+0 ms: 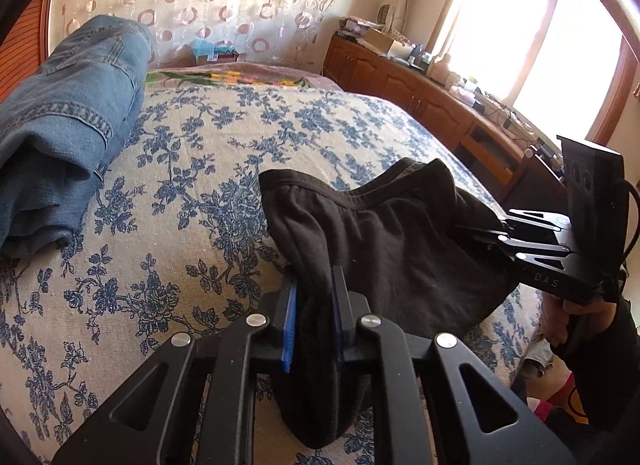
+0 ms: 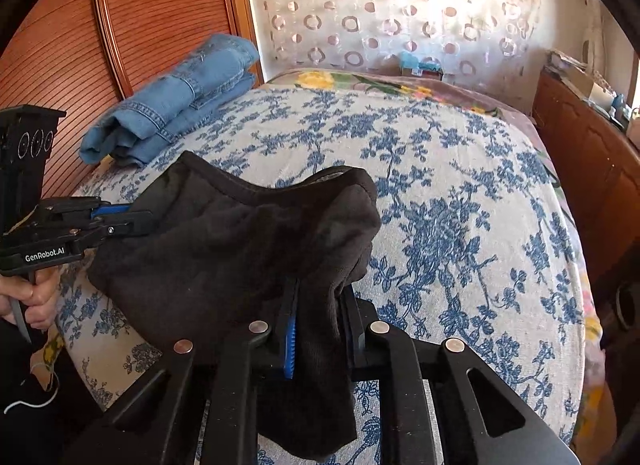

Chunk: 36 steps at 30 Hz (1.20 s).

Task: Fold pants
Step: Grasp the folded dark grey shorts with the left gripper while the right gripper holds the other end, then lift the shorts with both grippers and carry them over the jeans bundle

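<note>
pants: the black soft knit pants point(image 1: 384, 241) hang bunched in the air over the bed with the blue-flowered cream bedspread point(image 1: 192, 169), strung between both tools, not lying flat yet

left tool: the left tool point(image 1: 314, 305) has its blue-padded jaws pinched on one end of the black fabric, a fold drooping below the jaws

right tool: the right tool point(image 2: 320, 317) is clamped on the other end the same way (in the left wrist view it comes in from the right side point(image 1: 486, 231))

long axis: runs tool to tool, roughly across the near edge of the bed; the hemmed edge sags in the middle

which way to go: my guess is the open bedspread straight ahead of both tools is the landing spot, and neither hand looks clearly nearer to it

also there: a folded pair of light blue denim jeans point(image 2: 172, 105) sits far left by the reddish ribbed wooden headboard point(image 2: 120, 25), well apart from the black pair
</note>
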Each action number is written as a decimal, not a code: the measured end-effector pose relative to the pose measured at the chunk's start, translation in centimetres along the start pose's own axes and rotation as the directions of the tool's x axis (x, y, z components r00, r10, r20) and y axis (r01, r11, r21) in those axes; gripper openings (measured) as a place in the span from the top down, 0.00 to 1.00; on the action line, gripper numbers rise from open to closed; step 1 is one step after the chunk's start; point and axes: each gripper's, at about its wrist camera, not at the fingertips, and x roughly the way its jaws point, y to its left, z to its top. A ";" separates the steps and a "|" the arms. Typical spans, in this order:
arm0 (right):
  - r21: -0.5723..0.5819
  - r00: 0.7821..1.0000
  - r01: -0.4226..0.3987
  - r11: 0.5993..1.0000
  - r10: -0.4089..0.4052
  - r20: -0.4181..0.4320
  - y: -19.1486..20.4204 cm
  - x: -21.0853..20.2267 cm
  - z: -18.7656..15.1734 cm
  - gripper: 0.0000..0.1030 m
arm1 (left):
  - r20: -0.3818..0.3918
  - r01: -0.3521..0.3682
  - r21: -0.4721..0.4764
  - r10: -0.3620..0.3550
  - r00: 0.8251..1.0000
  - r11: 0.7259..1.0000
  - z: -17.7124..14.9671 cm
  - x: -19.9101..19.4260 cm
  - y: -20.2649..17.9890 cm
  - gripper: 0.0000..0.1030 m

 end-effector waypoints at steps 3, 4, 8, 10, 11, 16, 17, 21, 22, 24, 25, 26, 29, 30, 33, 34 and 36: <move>-0.013 1.000 0.004 1.000 -0.004 0.027 0.4 -1.0 0.2 0.84 | 0.015 0.006 0.002 -0.006 1.000 1.000 0.2 -0.7 -0.3 0.85; -0.019 0.999 0.005 1.000 -0.004 0.035 0.6 -1.2 0.3 0.84 | 0.021 0.006 0.003 -0.006 1.000 1.000 0.2 -0.9 -0.4 0.85; -0.047 0.998 0.008 0.999 -0.005 0.065 1.0 -2.5 0.6 0.84 | 0.051 0.010 0.005 -0.010 0.999 1.000 0.5 -2.0 -0.7 0.86; -0.060 0.997 0.020 0.998 -0.015 0.082 1.3 -3.2 1.0 0.84 | 0.073 0.009 0.008 -0.010 0.997 1.000 0.6 -2.6 -0.9 0.87; -0.065 0.996 0.022 0.998 -0.016 0.089 1.2 -3.5 1.2 0.84 | 0.084 0.008 0.010 -0.009 0.996 1.000 0.7 -3.0 -1.0 0.88; -0.090 0.992 0.027 0.996 -0.016 0.123 1.4 -5.1 2.5 0.84 | 0.133 0.001 0.014 -0.003 0.991 1.000 1.5 -4.7 -1.2 0.88; -0.095 0.991 0.028 0.995 -0.016 0.131 1.6 -5.4 2.7 0.84 | 0.144 -0.001 0.013 -0.001 0.990 1.000 1.7 -5.1 -1.2 0.88; -0.120 0.988 0.027 0.992 -0.008 0.156 2.1 -6.4 3.7 0.84 | 0.183 -0.015 0.010 0.013 0.983 1.000 2.2 -6.6 -1.0 0.88; -0.128 0.987 0.024 0.992 -0.003 0.163 2.3 -6.6 4.0 0.84 | 0.193 -0.023 0.010 0.020 0.981 1.000 2.3 -7.0 -0.9 0.88; -0.141 0.984 0.021 0.990 0.004 0.176 2.6 -6.8 4.4 0.84 | 0.208 -0.033 0.008 0.031 0.978 0.999 2.5 -7.6 -0.7 0.88; -0.148 0.984 0.020 0.989 0.008 0.181 2.8 -6.9 4.7 0.84 | 0.215 -0.040 0.007 0.037 0.976 0.999 2.5 -7.9 -0.5 0.88; -0.153 0.983 0.017 0.988 0.012 0.183 3.0 -6.8 4.8 0.84 | 0.223 -0.047 0.005 0.045 0.974 0.999 2.6 -8.2 -0.3 0.88; -0.171 0.981 0.000 0.985 0.033 0.193 3.3 -6.3 5.7 0.84 | 0.240 -0.061 -0.008 0.061 0.969 0.998 2.9 -8.8 0.4 0.88; -0.178 0.980 -0.002 0.984 0.038 0.198 3.4 -6.1 6.0 0.84 | 0.247 -0.064 -0.012 0.065 0.967 0.998 3.1 -9.2 0.7 0.88; -0.184 0.975 -0.023 0.983 0.062 0.211 3.5 -5.5 7.3 0.84 | 0.265 -0.083 -0.017 0.084 0.961 0.996 3.5 -10.2 1.6 0.88; -0.185 0.973 -0.033 0.982 0.074 0.217 3.6 -5.3 7.7 0.84 | 0.273 -0.091 -0.018 0.092 0.958 0.996 3.6 -10.4 1.9 0.88; -0.191 0.969 -0.046 0.980 0.090 0.229 3.6 -4.8 8.7 0.84 | 0.286 -0.099 -0.023 0.101 0.953 0.995 3.9 -10.9 2.4 0.88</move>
